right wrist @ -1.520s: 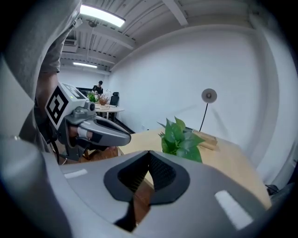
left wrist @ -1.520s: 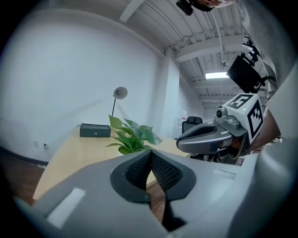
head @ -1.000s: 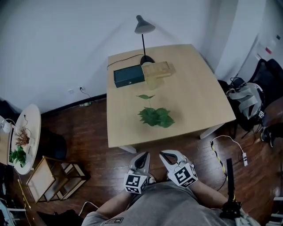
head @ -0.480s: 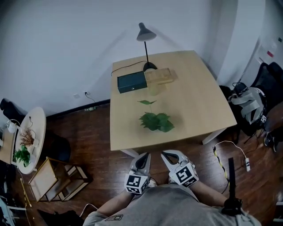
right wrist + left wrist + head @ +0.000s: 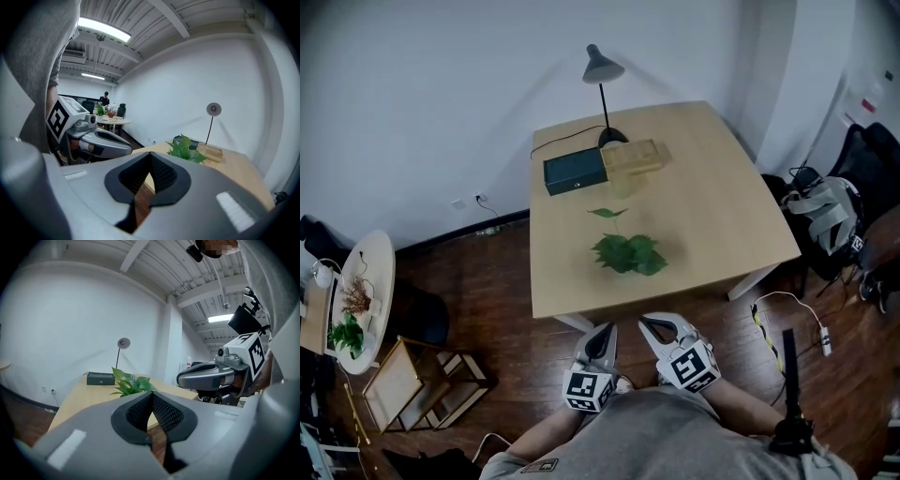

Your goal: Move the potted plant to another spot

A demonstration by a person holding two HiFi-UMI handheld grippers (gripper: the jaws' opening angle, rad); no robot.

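The potted plant (image 5: 628, 253), a clump of green leaves, stands near the middle of the light wooden table (image 5: 722, 216). It also shows in the left gripper view as a leafy plant (image 5: 131, 384) and in the right gripper view as the plant (image 5: 186, 150), beyond the jaws. My left gripper (image 5: 602, 343) and right gripper (image 5: 658, 330) hang side by side close to my body, short of the table's near edge and well apart from the plant. Both are shut with nothing between their jaws.
At the table's far side stand a dark green box (image 5: 575, 172), a wooden box (image 5: 630, 157) and a desk lamp (image 5: 602, 70). A round side table (image 5: 375, 272) with plants is at the left, a wire rack (image 5: 412, 380) below it. Bags (image 5: 830, 220) lie at the right.
The head view has shifted slightly, so the table sits a little differently in the picture. Both grippers stay in the same place near my body, still shut.
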